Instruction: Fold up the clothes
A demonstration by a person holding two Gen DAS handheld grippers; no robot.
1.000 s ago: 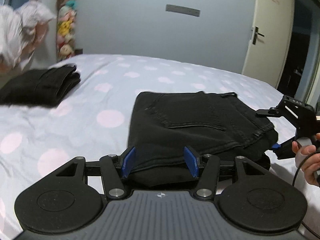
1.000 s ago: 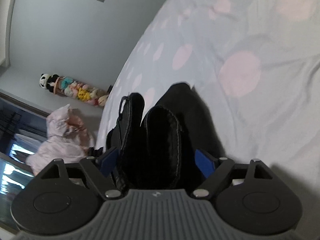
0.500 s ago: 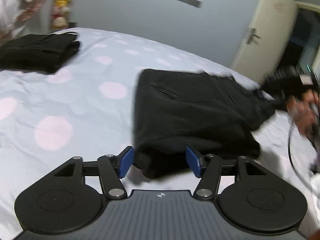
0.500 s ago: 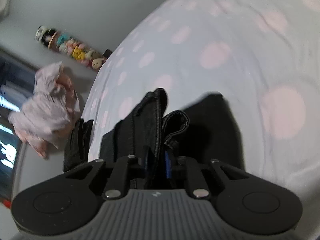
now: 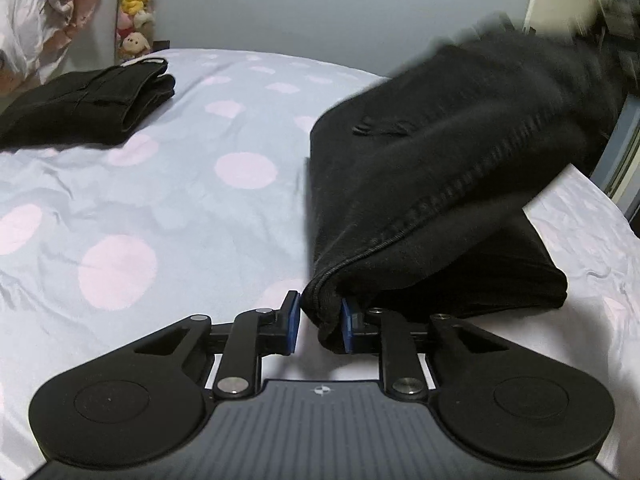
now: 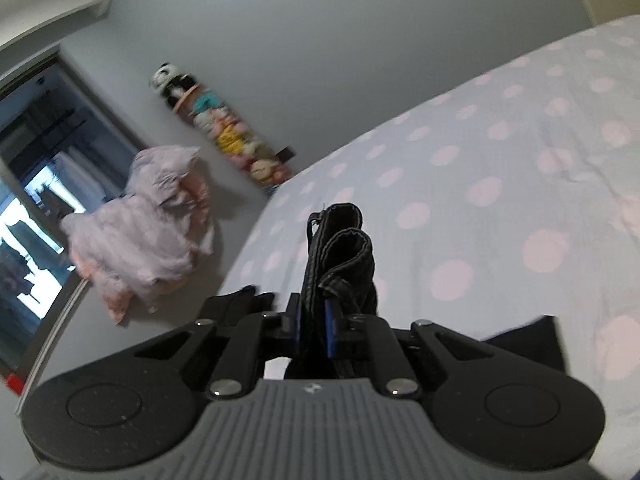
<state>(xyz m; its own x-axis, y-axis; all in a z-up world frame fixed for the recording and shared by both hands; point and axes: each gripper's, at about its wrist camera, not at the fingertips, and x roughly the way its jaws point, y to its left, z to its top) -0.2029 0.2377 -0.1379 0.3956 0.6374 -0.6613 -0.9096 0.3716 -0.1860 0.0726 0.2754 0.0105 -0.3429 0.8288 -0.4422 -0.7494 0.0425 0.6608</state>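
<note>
1. The step in hand looks like lifting a half-folded pair of black denim trousers off the pale bed sheet with pink dots, either to fold it over again or to carry it off.
2. The left tongs have just been closing; the blue pads now pinch the near corner of the trousers' folded edge, low over the bed.
3. The right tongs have also just been closing and are clamped on the thick rolled edge of the trousers, raised clear of the bed.
4. The cloth hangs slanting between the two grips, its lower layer resting on the sheet.
5. A second black garment, already folded, lies well apart at the far left of the bed.
6. The next move probably calls for both ends travelling together, held level, so the layers stay aligned.
</note>
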